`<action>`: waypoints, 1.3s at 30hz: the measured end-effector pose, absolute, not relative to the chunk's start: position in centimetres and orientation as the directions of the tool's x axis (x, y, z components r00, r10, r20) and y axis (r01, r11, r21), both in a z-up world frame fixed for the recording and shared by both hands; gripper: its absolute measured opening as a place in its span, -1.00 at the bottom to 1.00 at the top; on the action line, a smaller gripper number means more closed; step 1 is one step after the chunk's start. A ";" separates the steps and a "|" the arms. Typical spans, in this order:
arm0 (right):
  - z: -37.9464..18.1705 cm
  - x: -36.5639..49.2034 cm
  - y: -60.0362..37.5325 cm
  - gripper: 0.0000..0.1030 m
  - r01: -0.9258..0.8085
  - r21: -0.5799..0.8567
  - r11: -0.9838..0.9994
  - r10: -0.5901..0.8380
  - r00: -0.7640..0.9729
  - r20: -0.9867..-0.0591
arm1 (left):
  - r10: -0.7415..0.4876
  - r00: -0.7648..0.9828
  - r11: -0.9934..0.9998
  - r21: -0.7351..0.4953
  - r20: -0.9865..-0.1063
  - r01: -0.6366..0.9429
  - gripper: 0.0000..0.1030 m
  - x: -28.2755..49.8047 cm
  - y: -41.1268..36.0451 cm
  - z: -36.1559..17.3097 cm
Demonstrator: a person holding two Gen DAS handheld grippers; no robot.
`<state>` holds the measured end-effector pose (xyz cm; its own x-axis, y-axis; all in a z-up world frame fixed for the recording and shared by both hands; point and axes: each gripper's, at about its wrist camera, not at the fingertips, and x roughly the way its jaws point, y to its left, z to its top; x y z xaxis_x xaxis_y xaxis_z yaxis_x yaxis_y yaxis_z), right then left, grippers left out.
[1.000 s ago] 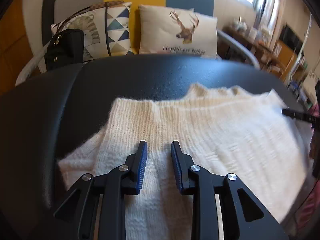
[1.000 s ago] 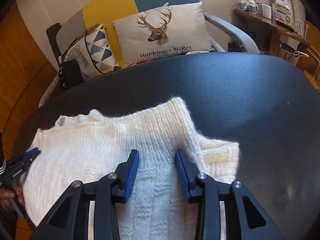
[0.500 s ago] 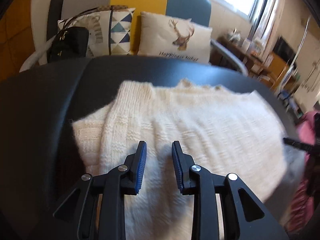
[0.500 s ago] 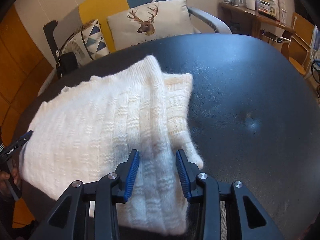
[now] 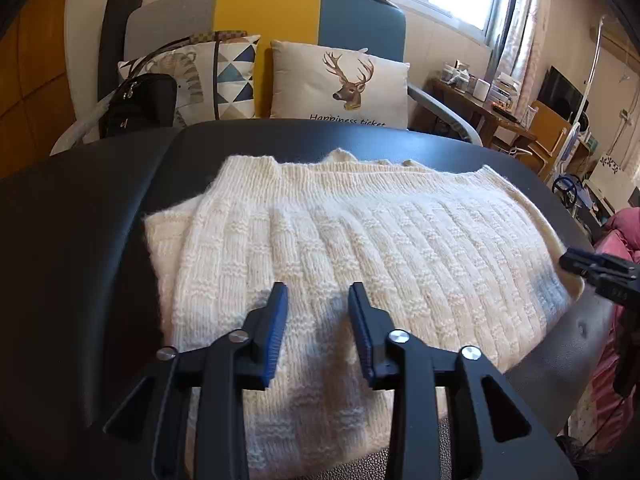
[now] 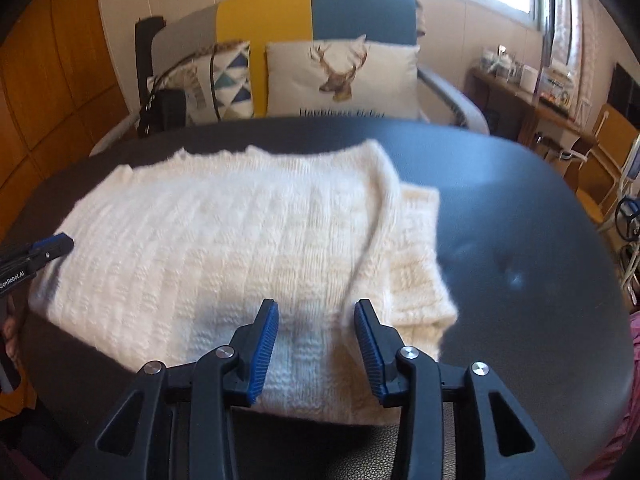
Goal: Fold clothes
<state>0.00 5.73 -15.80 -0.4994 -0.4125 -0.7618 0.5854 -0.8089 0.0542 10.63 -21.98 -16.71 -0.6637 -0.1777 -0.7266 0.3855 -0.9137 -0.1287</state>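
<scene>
A cream knitted sweater [image 5: 360, 248] lies folded flat on the black table [image 5: 100, 220], with a folded-in sleeve showing at its left edge. My left gripper [image 5: 318, 312] hovers over the sweater's near edge; its jaws are opening and pinch nothing. The right gripper's tip [image 5: 592, 268] shows at the sweater's right corner. In the right wrist view the sweater [image 6: 240, 240] fills the table's [image 6: 520, 240] left half. My right gripper [image 6: 316, 328] hangs over its near edge, jaws opening, no cloth pinched. The left gripper's tip [image 6: 44, 250] peeks in at far left.
Behind the table stands an armchair [image 5: 312, 12] with a deer pillow [image 5: 340, 84], a triangle-pattern pillow [image 5: 216, 76] and a black bag [image 5: 140, 100]. A cluttered desk [image 5: 492, 108] is at the back right. Pink cloth [image 5: 616, 232] lies right of the table.
Both grippers have drawn back toward the table's near edge, so the whole sweater now shows. Each pair of jaws stands slightly wider.
</scene>
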 end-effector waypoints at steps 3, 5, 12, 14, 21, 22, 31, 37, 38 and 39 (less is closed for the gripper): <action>-15.0 0.2 5.9 -0.21 0.590 0.082 -0.803 -0.447 -0.505 -0.738 | -0.182 -0.671 -0.919 -0.117 -0.719 0.375 -0.31 10.7 -21.5 -16.9; -14.9 0.2 5.7 -0.21 0.597 0.110 -0.794 -0.475 -0.498 -0.725 | -0.189 -0.677 -0.926 -0.100 -0.711 0.364 -0.29 10.5 -21.0 -16.8; -17.5 -1.5 2.1 -0.20 0.569 0.101 -0.816 -0.461 -0.537 -0.706 | -0.244 -0.677 -0.919 -0.057 -0.695 0.389 -0.03 10.0 -20.4 -18.4; -18.6 -1.6 1.4 -0.20 0.570 0.074 -0.818 -0.437 -0.532 -0.725 | -0.254 -0.677 -0.918 -0.049 -0.690 0.394 0.02 10.1 -20.3 -18.7; -18.5 -1.1 1.7 -0.15 0.557 0.079 -0.827 -0.432 -0.538 -0.723 | -0.271 -0.723 -0.889 -0.123 -0.636 0.441 0.03 10.8 -21.0 -17.1; -18.0 -0.8 1.6 -0.15 0.555 0.083 -0.828 -0.438 -0.548 -0.713 | -0.288 -0.725 -0.880 -0.125 -0.626 0.458 0.03 11.0 -21.3 -16.9; -17.8 0.8 -3.4 -0.15 0.642 0.015 -0.766 -0.476 -0.552 -0.684 | -0.242 -0.703 -0.852 -0.200 -0.669 0.484 0.03 11.6 -24.4 -18.5; -18.6 0.3 -4.2 -0.09 0.641 0.015 -0.767 -0.462 -0.537 -0.706 | -0.172 -0.762 -0.847 -0.302 -0.625 0.438 0.03 13.0 -25.1 -17.6; -18.6 0.4 -4.1 -0.09 0.640 0.012 -0.769 -0.459 -0.539 -0.706 | -0.161 -0.777 -0.850 -0.315 -0.608 0.423 0.03 13.3 -25.0 -17.0; -18.2 0.7 -4.2 -0.09 0.640 0.005 -0.768 -0.459 -0.544 -0.703 | -0.152 -0.787 -0.857 -0.317 -0.598 0.406 0.03 13.5 -24.8 -16.6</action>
